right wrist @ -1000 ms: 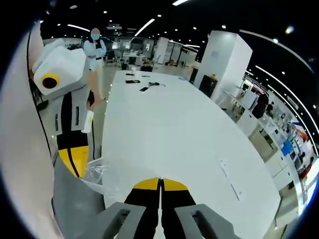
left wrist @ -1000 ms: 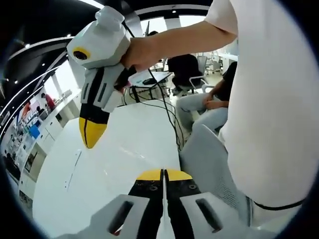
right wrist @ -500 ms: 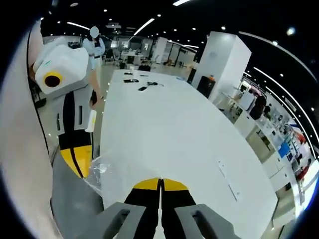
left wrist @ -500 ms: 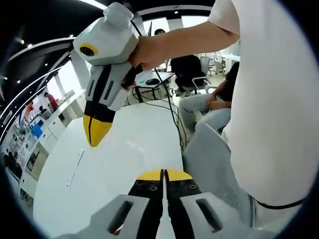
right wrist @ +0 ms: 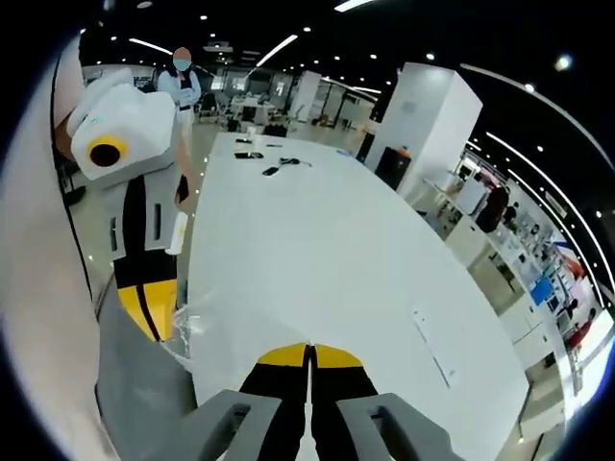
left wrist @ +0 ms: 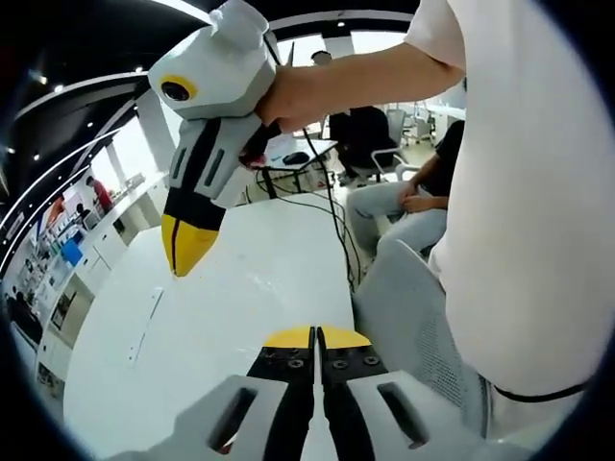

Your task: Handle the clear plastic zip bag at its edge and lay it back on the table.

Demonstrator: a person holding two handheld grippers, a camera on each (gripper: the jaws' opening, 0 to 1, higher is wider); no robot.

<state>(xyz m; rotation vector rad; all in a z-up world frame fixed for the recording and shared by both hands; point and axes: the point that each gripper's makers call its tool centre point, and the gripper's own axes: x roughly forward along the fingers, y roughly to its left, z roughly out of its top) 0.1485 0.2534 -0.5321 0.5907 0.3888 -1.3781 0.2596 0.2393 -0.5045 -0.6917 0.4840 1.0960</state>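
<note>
Left tongs [left wrist: 315, 336] are clenched, yellow tips pressed together with no gap, low over the near edge of the white tabletop [left wrist: 240, 307]; whether any film is caught between them cannot be told. Right tongs [right wrist: 309, 353] are likewise clenched, tips together, above the tabletop edge. In the right gripper view the left tongs hang tip-down at the left, and the clear plastic zip bag [right wrist: 192, 325] shows as crumpled, glinting film at the tabletop's near-left edge, just beside those yellow tips; contact cannot be confirmed. In the left gripper view the right tongs hang tip-down above the tabletop, held by a person's hand [left wrist: 288, 96]. A grey chair back [left wrist: 408, 317] stands beside the person's white shirt. Farther off, black cables [left wrist: 322, 206] trail across the tabletop.
</note>
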